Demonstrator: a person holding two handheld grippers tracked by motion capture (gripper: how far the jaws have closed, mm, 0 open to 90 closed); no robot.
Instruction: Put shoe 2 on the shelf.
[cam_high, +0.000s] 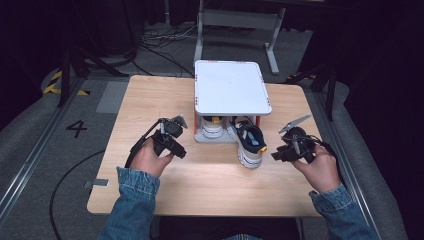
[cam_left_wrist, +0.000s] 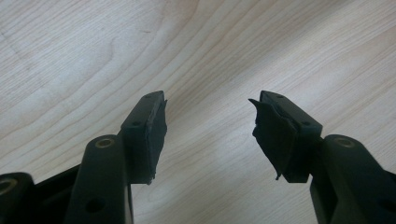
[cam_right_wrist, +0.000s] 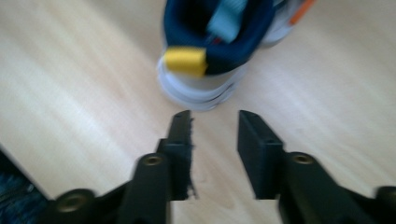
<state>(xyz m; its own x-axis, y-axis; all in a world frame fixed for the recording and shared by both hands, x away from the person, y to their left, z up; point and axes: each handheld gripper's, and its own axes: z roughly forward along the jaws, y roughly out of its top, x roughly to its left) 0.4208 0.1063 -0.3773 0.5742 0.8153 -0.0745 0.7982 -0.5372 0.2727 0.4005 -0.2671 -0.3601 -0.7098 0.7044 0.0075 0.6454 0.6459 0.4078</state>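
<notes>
A navy and white sneaker (cam_high: 250, 145) with a yellow heel tab stands on the wooden table (cam_high: 200, 175), its toe under a small white-topped stand (cam_high: 230, 87). A second, white shoe (cam_high: 212, 127) sits under the stand to its left. My right gripper (cam_high: 276, 155) is just right of the sneaker's heel. In the right gripper view the sneaker (cam_right_wrist: 215, 46) lies straight ahead of my right gripper (cam_right_wrist: 215, 114), whose jaws are open with nothing between them. My left gripper (cam_high: 180, 151) hovers left of the stand. Seen close up, my left gripper (cam_left_wrist: 210, 100) is open over bare wood.
The stand sits at the back middle of the table. Bare tabletop lies in front of it and to both sides. Beyond the table's far edge are cables and a metal frame (cam_high: 235, 30) on the floor.
</notes>
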